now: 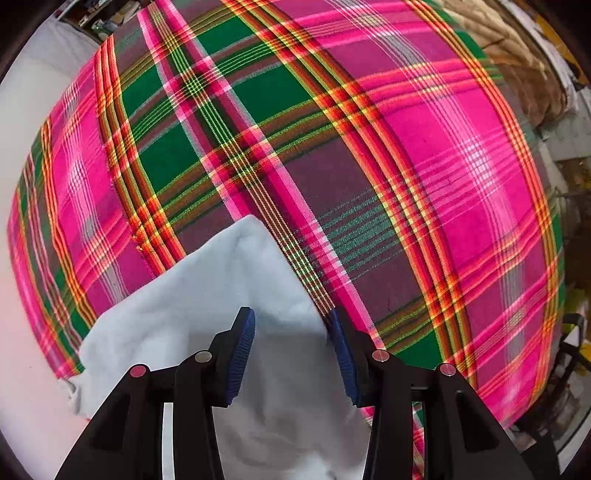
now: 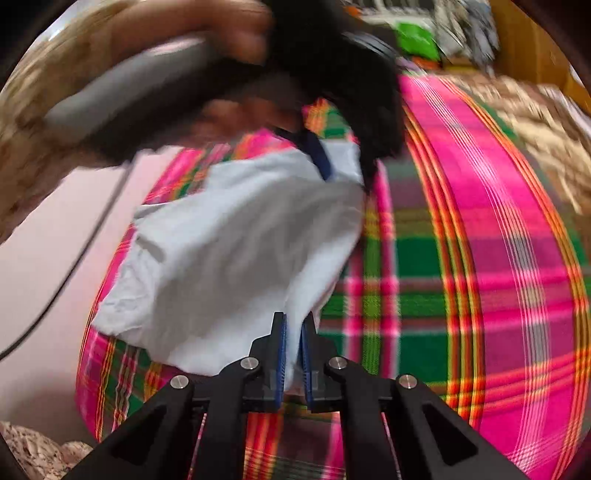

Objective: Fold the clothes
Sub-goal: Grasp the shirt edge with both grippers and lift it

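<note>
The white garment (image 2: pixel 236 243) lies on a pink and green plaid cloth (image 1: pixel 424 155), and it is stretched between the two grippers. In the right wrist view it begins between the jaws of the right gripper (image 2: pixel 293 350) and spreads forward and to the left of them, wrinkled, up to the left gripper (image 2: pixel 325 158), which is seen blurred at the far end with the person's hand (image 2: pixel 207 33) on its grey handle. The jaws of the right gripper are almost closed, with only a narrow gap, and a fold of the white fabric is pinched between the two blue pads. In the left wrist view the left gripper (image 1: pixel 291 347) has its jaws wide apart. The garment (image 1: pixel 229 295) lies under and between them and goes forward to a corner just ahead of the left finger; the right pad (image 1: pixel 341 354) is at the edge of the fabric, where the white meets the plaid. Whether the pads really touch the fabric, I cannot tell; nothing is pinched between them. The plaid cloth fills everything ahead and to the right of both pairs of jaws, and a pale plain surface (image 1: pixel 33 110) is on the left side of them.
</note>
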The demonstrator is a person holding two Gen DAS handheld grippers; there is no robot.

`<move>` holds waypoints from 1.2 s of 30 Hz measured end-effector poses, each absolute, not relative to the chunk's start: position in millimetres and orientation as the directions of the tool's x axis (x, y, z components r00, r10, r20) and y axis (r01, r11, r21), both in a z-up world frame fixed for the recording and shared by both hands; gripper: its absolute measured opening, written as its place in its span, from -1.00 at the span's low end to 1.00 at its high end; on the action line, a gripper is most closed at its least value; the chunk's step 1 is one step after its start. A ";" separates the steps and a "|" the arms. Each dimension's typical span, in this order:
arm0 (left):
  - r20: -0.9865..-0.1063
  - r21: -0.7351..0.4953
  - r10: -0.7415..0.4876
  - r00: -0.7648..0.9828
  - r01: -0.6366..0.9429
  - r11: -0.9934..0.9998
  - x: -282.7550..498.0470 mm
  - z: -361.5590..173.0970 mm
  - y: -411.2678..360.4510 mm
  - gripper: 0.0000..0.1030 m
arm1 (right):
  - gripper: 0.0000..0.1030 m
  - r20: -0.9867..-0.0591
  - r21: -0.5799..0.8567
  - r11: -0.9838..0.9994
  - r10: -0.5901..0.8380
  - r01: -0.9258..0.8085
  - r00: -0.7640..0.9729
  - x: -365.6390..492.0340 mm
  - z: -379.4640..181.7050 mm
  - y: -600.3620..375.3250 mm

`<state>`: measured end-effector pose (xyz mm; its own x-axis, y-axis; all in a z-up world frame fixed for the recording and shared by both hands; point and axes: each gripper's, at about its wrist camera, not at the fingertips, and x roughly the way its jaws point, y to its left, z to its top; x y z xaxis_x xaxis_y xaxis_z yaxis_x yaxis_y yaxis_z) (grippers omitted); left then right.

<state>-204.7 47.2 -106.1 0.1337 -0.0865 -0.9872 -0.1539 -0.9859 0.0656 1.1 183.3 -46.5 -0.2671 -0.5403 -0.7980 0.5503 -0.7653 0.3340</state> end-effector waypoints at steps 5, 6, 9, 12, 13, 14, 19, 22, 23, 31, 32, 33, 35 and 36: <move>-0.973 0.153 -0.183 0.144 -0.197 -0.968 -205.0 -110.3 55.6 -0.14 | -0.85 -0.780 0.301 -0.731 -0.558 0.613 -0.283 -1.3 -33.2 163.4; -0.970 0.160 -0.192 0.149 -0.201 -0.966 -204.9 -110.6 55.3 -0.14 | -0.85 -0.778 0.303 -0.729 -0.561 0.613 -0.282 -1.6 -32.9 163.2; -0.971 0.148 -0.179 0.158 -0.188 -0.971 -207.3 -105.3 46.2 -0.19 | -0.85 -0.776 0.307 -0.728 -0.565 0.613 -0.283 0.0 -30.9 164.2; -0.979 0.095 -0.122 0.164 -0.165 -0.982 -210.8 -97.6 31.9 -0.78 | -0.85 -0.781 0.312 -0.739 -0.558 0.597 -0.281 1.3 -31.4 169.9; -0.981 0.076 -0.102 0.168 -0.156 -0.985 -211.7 -95.4 27.2 -0.81 | -0.85 -0.783 0.316 -0.743 -0.556 0.590 -0.280 1.0 -32.1 172.1; -0.984 0.039 -0.064 0.169 -0.149 -0.988 -212.2 -91.8 22.3 -0.82 | -0.85 -0.780 0.328 -0.743 -0.561 0.583 -0.276 0.2 -32.6 173.9; -0.991 -0.059 0.040 0.126 -0.154 -0.986 -207.2 -68.8 -2.1 -0.84 | -0.86 -0.771 0.337 -0.748 -0.568 0.572 -0.287 1.1 -27.0 177.9; -0.993 -0.072 0.057 0.106 -0.150 -0.986 -210.3 -59.6 -0.2 -0.84 | -0.86 -0.767 0.334 -0.761 -0.563 0.556 -0.309 -0.9 -21.9 185.4; -0.993 -0.073 0.059 0.101 -0.148 -0.986 -211.9 -57.8 2.0 -0.84 | -0.86 -0.766 0.333 -0.766 -0.560 0.550 -0.317 -2.4 -20.3 189.4; -0.992 -0.121 0.111 0.067 -0.177 -0.977 -219.9 -38.0 37.1 -0.84 | -0.87 -0.773 0.326 -0.825 -0.514 0.461 -0.372 -13.4 -15.1 232.5; -0.991 -0.129 0.119 0.064 -0.181 -0.975 -222.4 -35.2 43.5 -0.84 | -0.87 -0.774 0.323 -0.829 -0.509 0.456 -0.378 -13.7 -14.4 236.1; -0.990 -0.136 0.127 0.061 -0.185 -0.973 -225.2 -32.3 50.0 -0.84 | -0.87 -0.775 0.315 -0.836 -0.500 0.449 -0.387 -14.5 -12.7 242.4; -0.987 -0.159 0.152 0.052 -0.195 -0.968 -225.9 -26.6 64.4 -0.84 | -0.87 -0.775 0.304 -0.851 -0.482 0.428 -0.408 -17.1 -7.7 256.0; -0.985 -0.175 0.169 0.047 -0.202 -0.964 -223.5 -23.7 72.4 -0.84 | -0.87 -0.776 0.298 -0.858 -0.473 0.418 -0.418 -18.4 -5.2 262.7</move>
<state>-223.5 72.4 -23.7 0.0472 0.1687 -0.9845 -0.2019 -0.9637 -0.1748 -18.4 262.7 -5.2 -0.4181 -0.4728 -0.7756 0.4179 -0.8583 0.2979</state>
